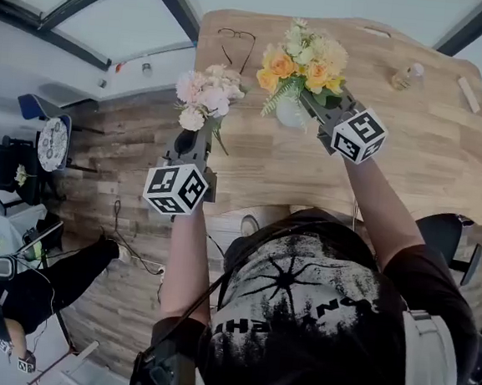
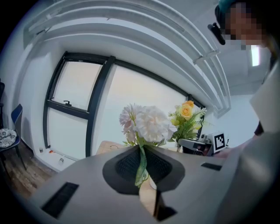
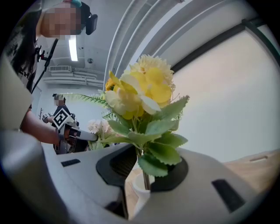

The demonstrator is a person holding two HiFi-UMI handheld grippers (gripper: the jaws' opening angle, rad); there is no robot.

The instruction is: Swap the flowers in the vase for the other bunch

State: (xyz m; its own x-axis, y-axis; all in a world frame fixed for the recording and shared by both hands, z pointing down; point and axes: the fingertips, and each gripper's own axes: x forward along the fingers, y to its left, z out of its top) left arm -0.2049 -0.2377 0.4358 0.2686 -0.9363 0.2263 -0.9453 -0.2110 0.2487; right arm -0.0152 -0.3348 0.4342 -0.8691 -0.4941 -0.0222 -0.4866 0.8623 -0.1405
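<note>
Between my left gripper's [image 2: 142,177] jaws: stem of the pink bunch [image 2: 148,122], pinched tight, blooms upright.
Between my right gripper's [image 3: 142,177] jaws: stem of the yellow bunch [image 3: 140,87], gripped.
Just below my right gripper: white vase [image 3: 139,193] on the wooden table [image 1: 395,159], yellow stem at its mouth.

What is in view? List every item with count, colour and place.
table: one, light wood, centre of head view
glasses: one pair, dark, table's far left
bottle: one, small, clear, table's far right
yellow bunch: one, yellow with green leaves, held over the table
vase: one, white, just below yellow bunch
pink bunch: one, pale pink, held at table's left edge
left hand-held gripper: one, grey, shut on pink bunch
right hand-held gripper: one, grey, shut on yellow bunch
</note>
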